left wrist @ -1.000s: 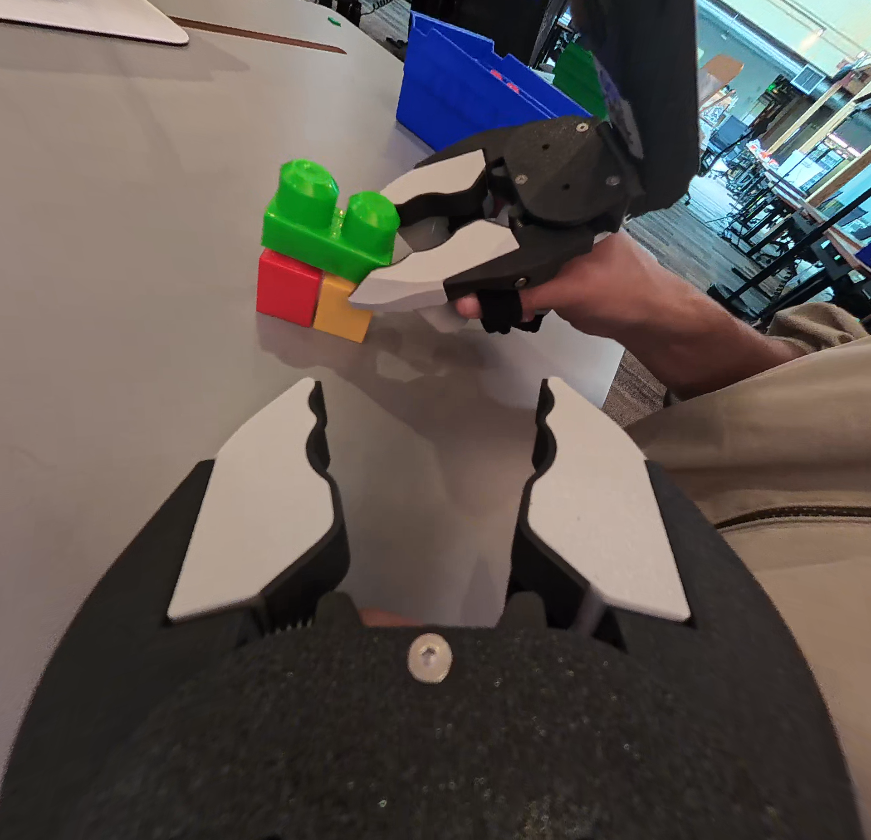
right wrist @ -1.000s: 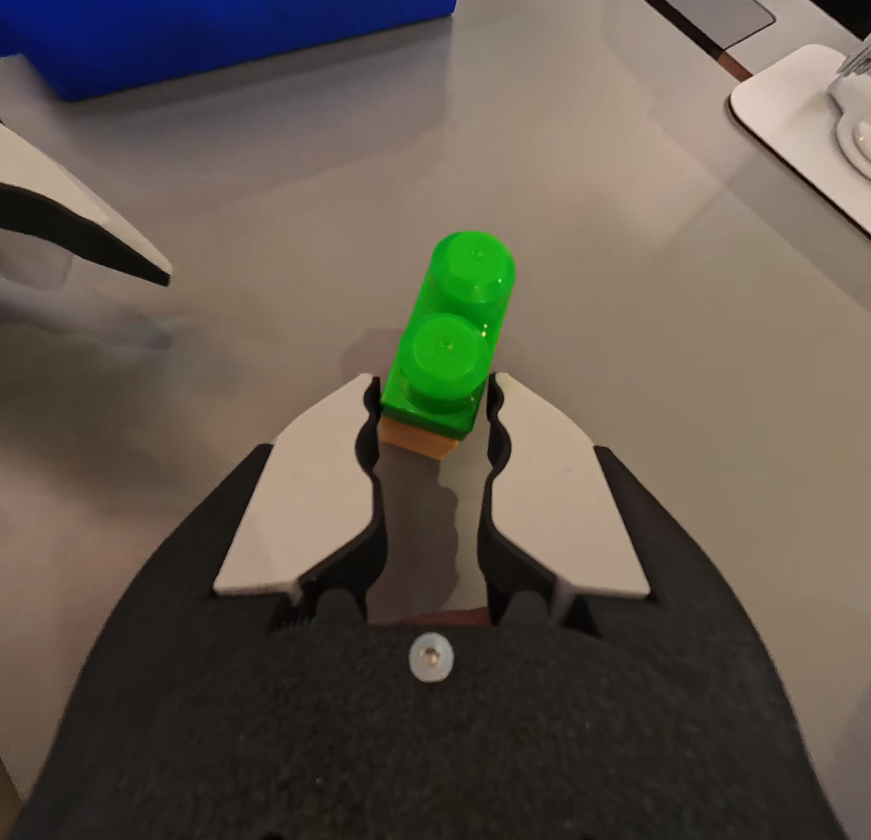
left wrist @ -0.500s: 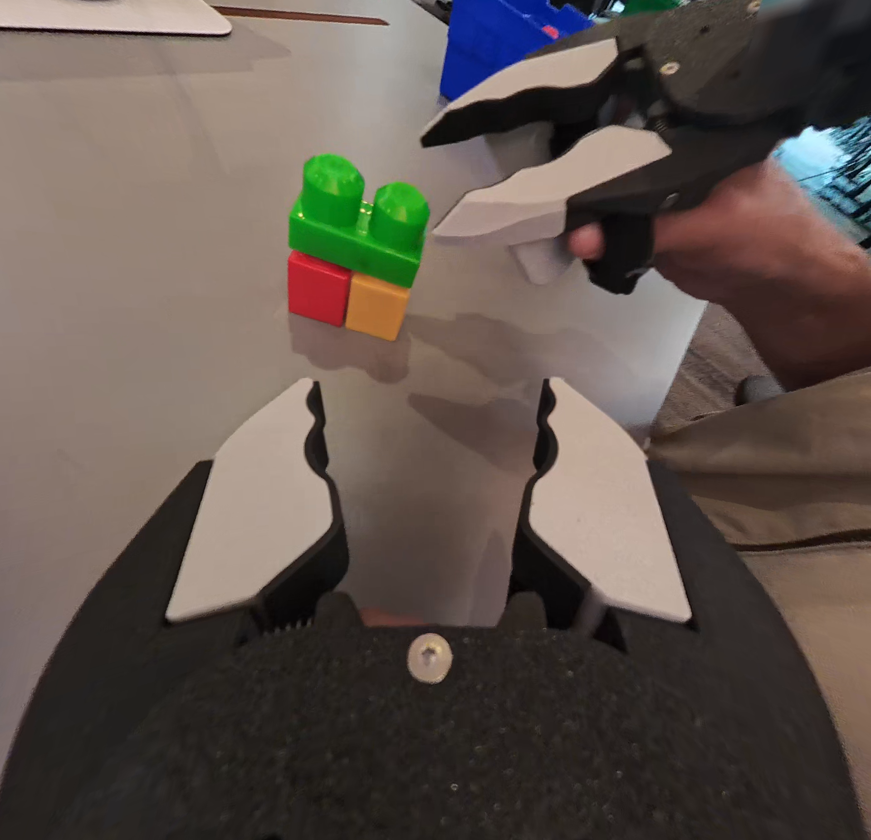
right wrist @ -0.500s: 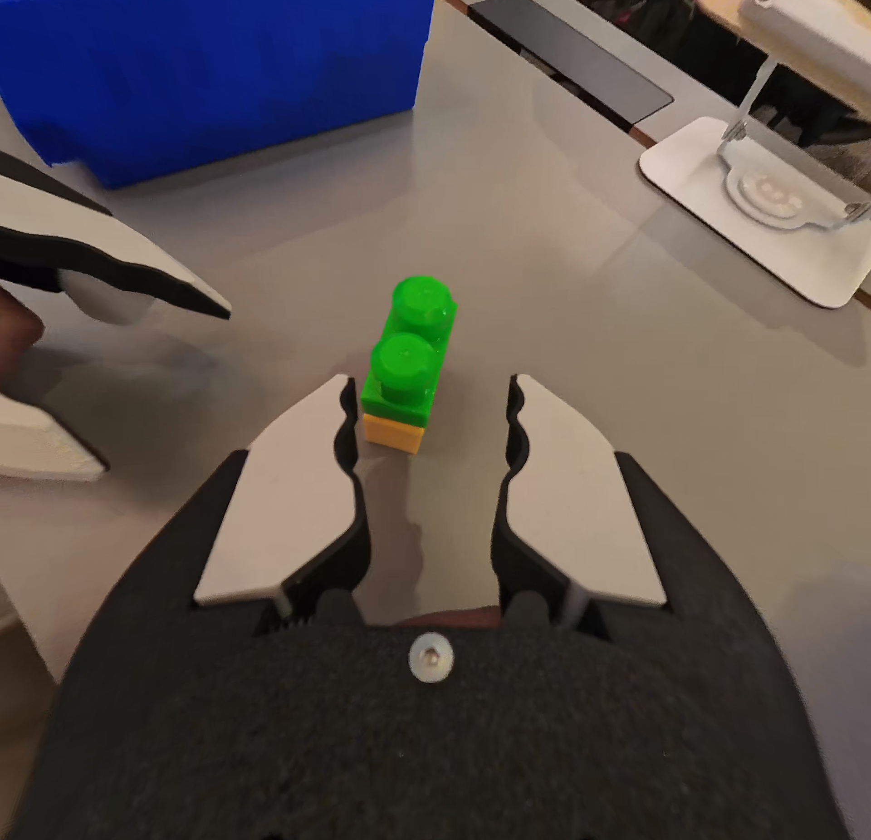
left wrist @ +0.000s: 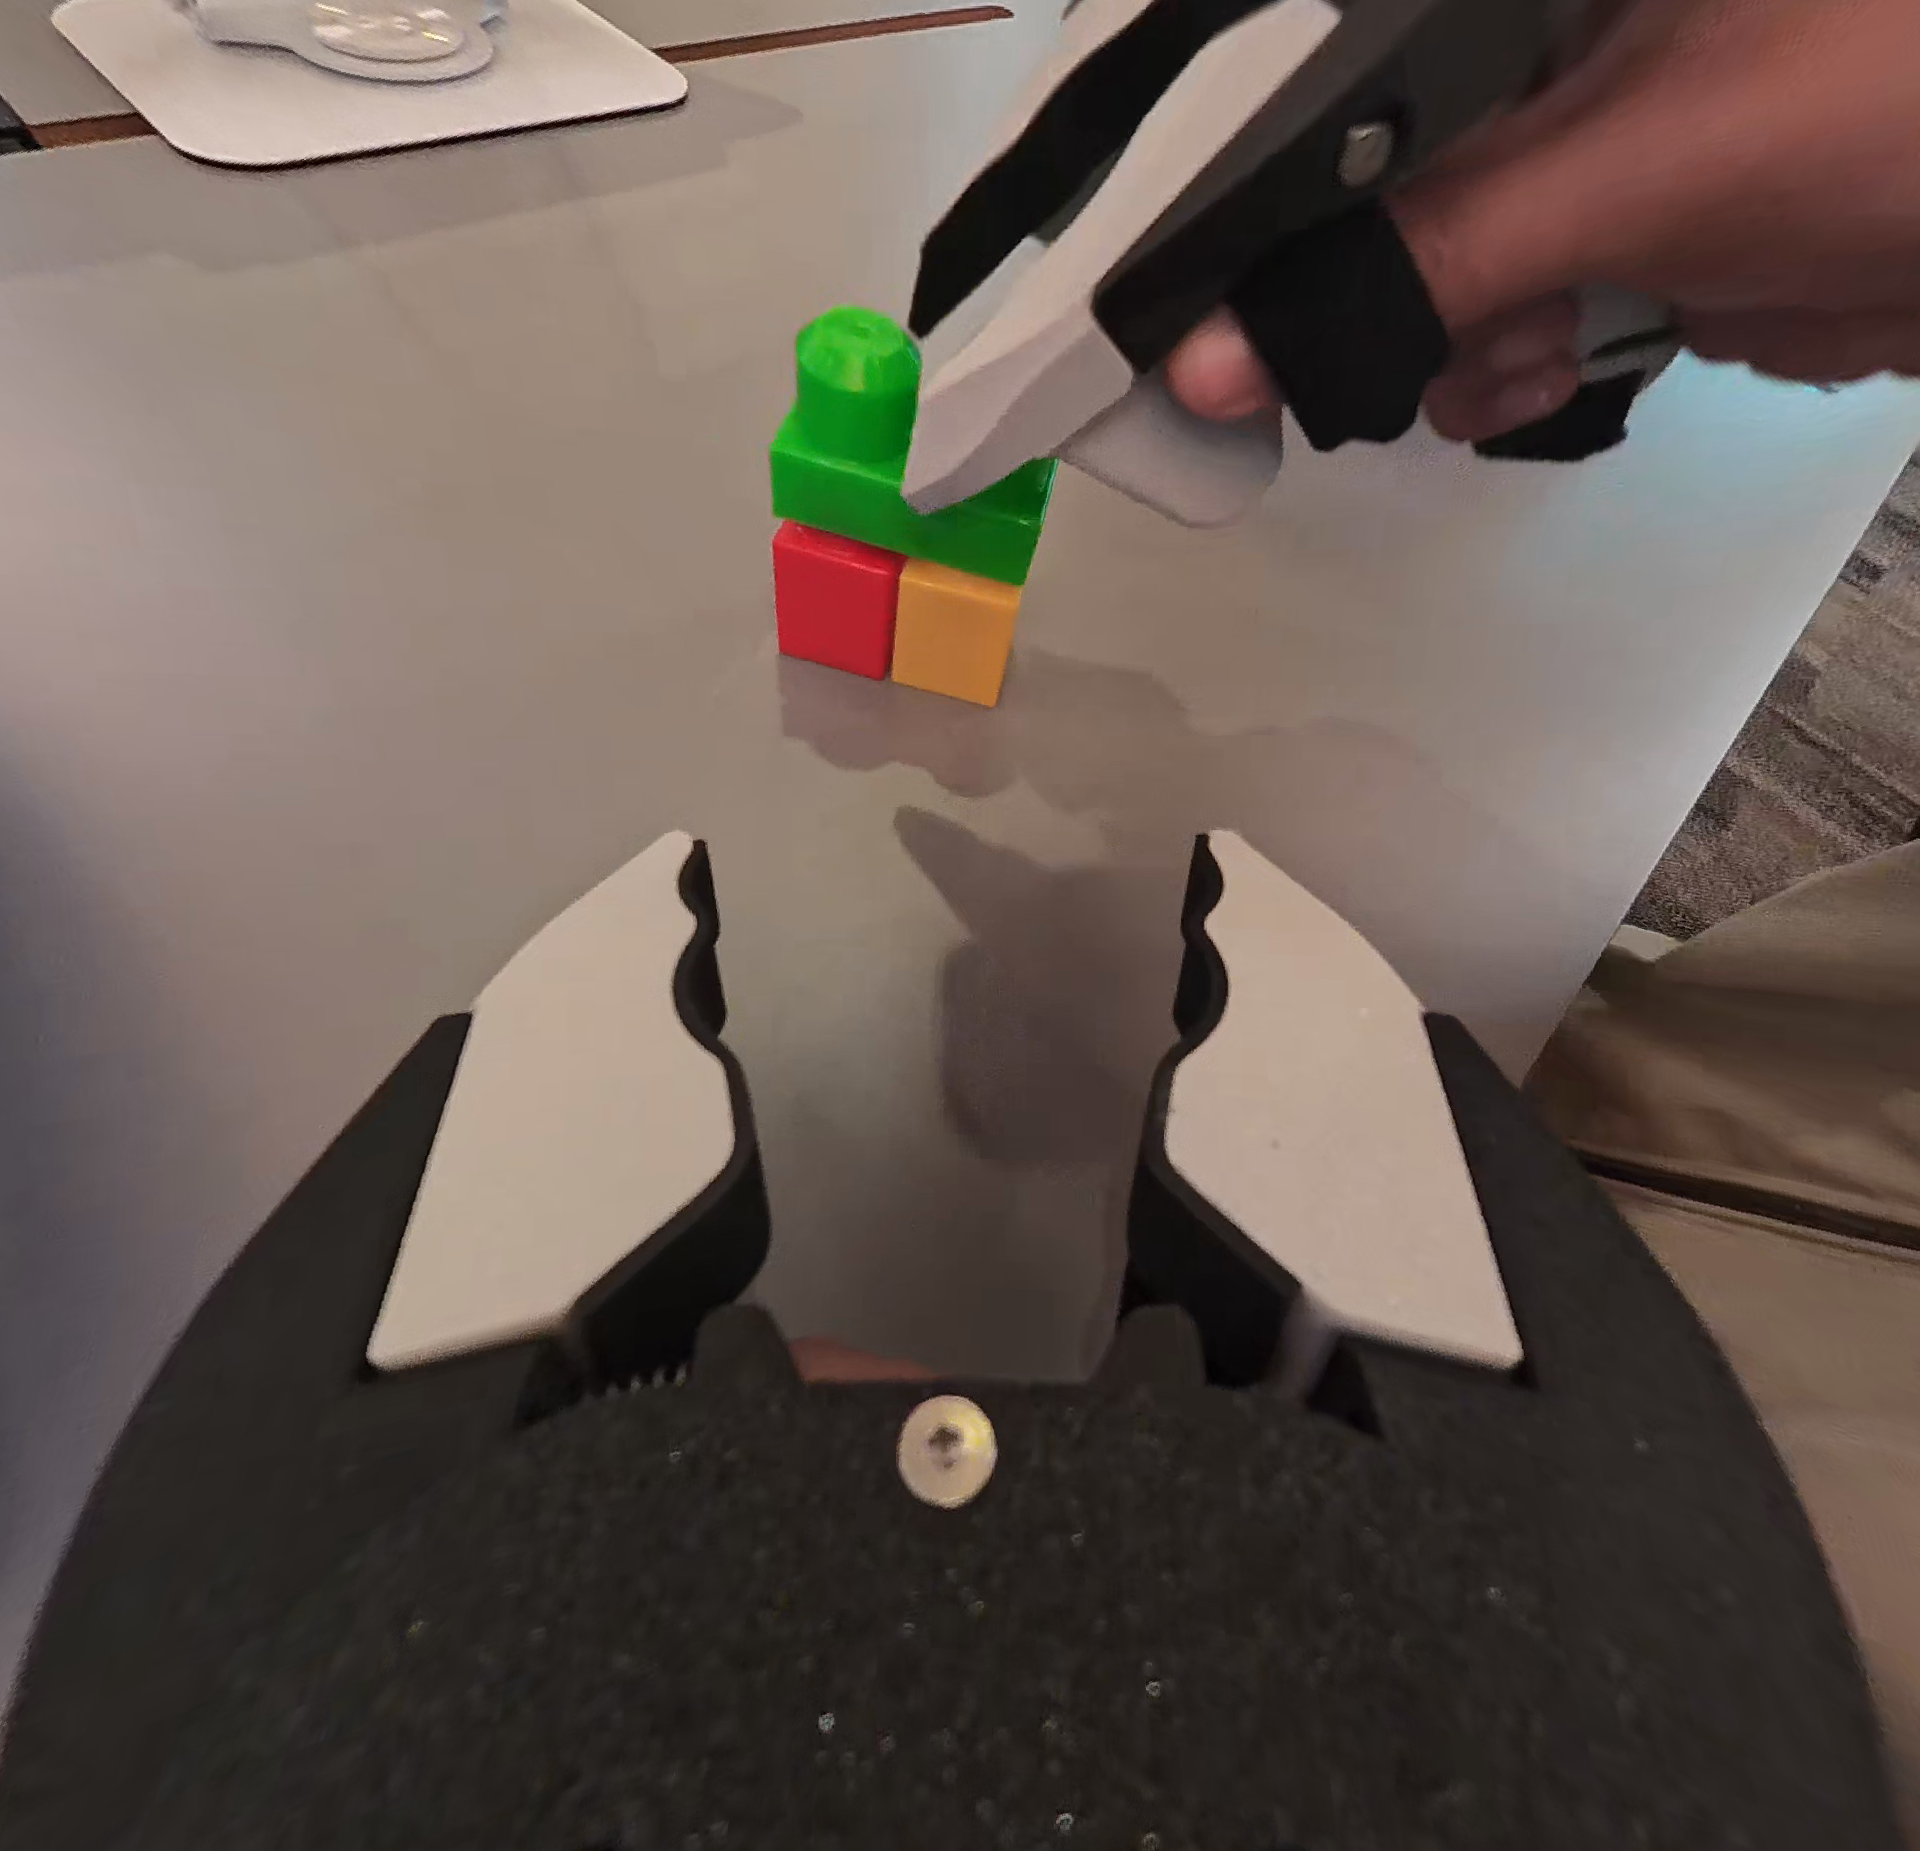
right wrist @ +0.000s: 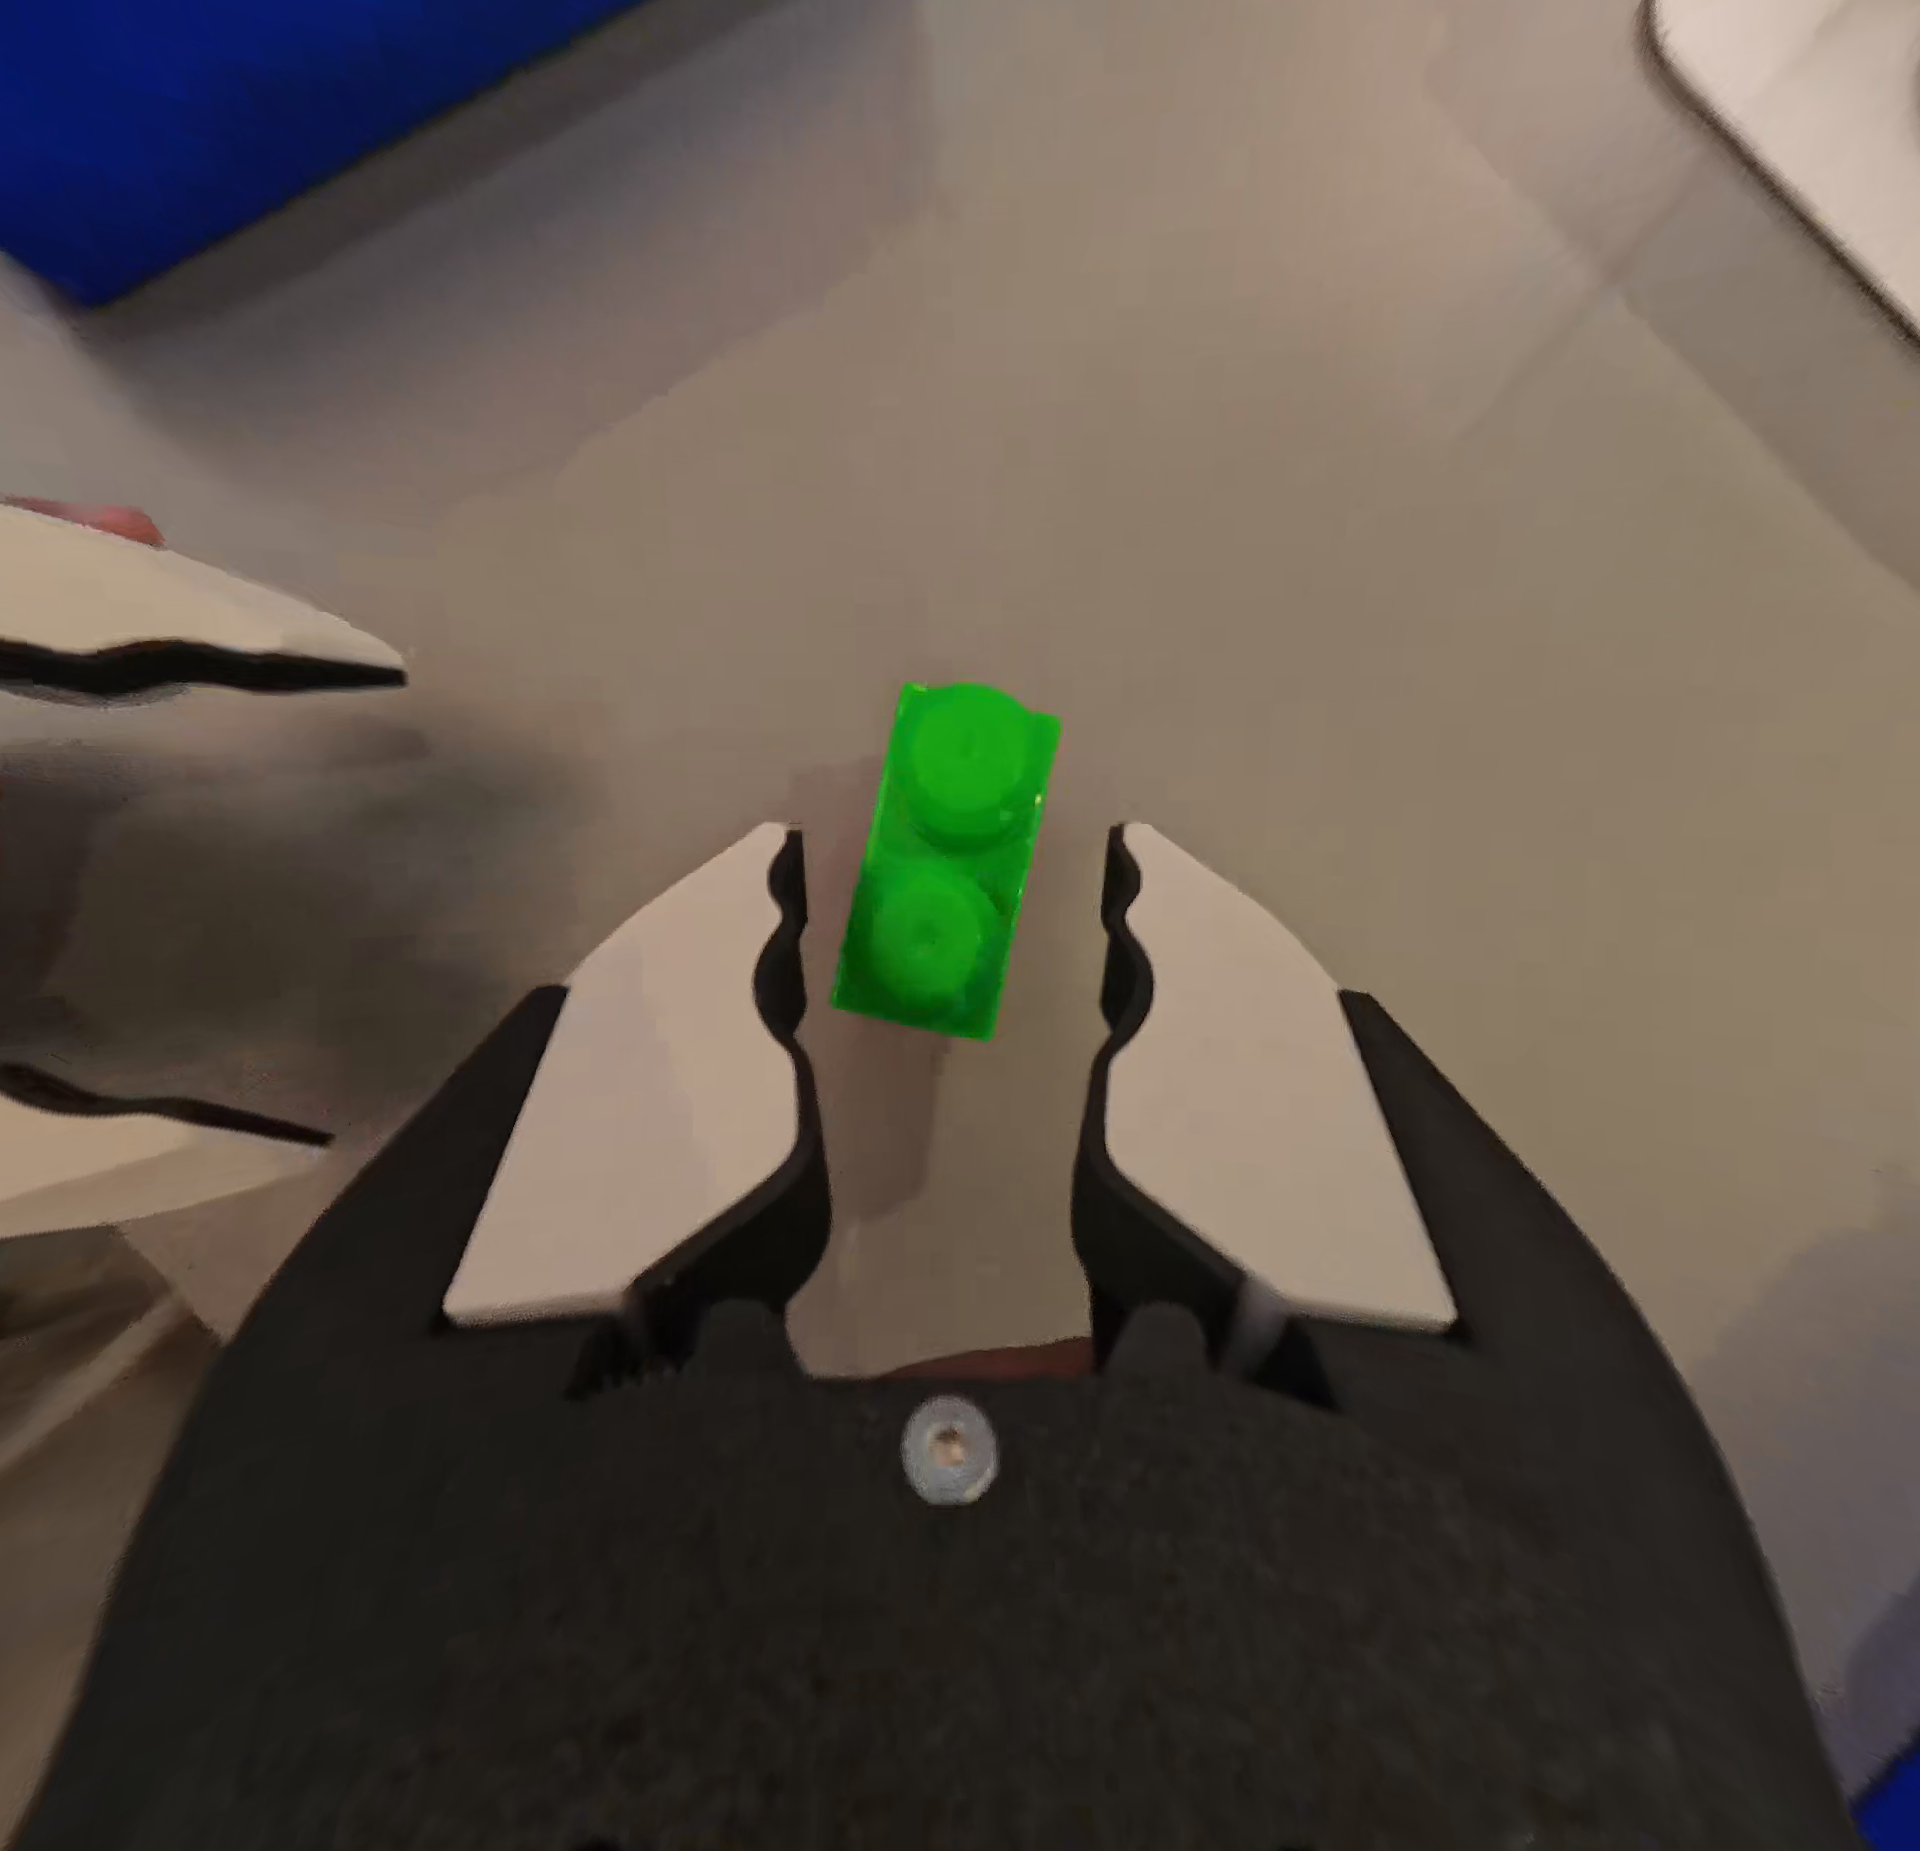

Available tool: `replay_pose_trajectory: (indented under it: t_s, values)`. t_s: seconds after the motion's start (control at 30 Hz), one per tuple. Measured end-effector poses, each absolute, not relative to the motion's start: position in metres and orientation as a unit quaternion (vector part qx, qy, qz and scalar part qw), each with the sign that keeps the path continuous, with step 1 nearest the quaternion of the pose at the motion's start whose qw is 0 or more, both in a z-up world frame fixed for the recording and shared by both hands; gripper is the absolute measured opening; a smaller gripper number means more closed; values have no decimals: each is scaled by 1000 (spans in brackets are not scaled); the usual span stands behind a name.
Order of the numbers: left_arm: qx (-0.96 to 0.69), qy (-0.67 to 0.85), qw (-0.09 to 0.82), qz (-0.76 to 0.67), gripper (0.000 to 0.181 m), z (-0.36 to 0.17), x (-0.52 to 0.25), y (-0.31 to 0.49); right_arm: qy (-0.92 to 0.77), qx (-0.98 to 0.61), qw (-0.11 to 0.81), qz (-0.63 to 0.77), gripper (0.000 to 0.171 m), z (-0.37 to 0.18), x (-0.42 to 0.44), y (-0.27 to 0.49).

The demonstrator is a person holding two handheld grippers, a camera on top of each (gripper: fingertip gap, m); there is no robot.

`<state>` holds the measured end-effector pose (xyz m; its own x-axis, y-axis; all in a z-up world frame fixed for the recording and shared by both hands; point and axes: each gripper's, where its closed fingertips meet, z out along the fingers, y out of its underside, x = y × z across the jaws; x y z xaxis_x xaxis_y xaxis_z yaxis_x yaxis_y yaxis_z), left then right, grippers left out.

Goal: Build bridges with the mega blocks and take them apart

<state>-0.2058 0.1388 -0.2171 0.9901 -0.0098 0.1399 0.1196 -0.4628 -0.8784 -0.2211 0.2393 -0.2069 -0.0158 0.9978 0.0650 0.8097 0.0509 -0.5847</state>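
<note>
My right gripper spread above the green block, block between its fingertips, my left gripper spread, well short of it

The bare grey table lies open between the left gripper and the small block stack, a green block on a red block and an orange block. The right gripper, jaws spread, hangs over the stack's right end and blocks that side from above. A blue bin and a white pad stand well apart along the far edges.
</note>
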Motion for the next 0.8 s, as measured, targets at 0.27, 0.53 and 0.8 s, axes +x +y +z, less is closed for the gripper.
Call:
replay_pose_trajectory:
  t_s: [0.27,0.53,0.8]
  values:
    - [-836,-51,537,-95,85,-209,-212,129,-713,-665,182,131,48,-220,-221,237]
    - [-837,-45,533,-113,85,-211,-207,126,-727,-664,158,73,42,-235,-223,239]
    - [-836,-46,534,-119,84,-212,-206,126,-730,-661,154,82,37,-235,-225,238]
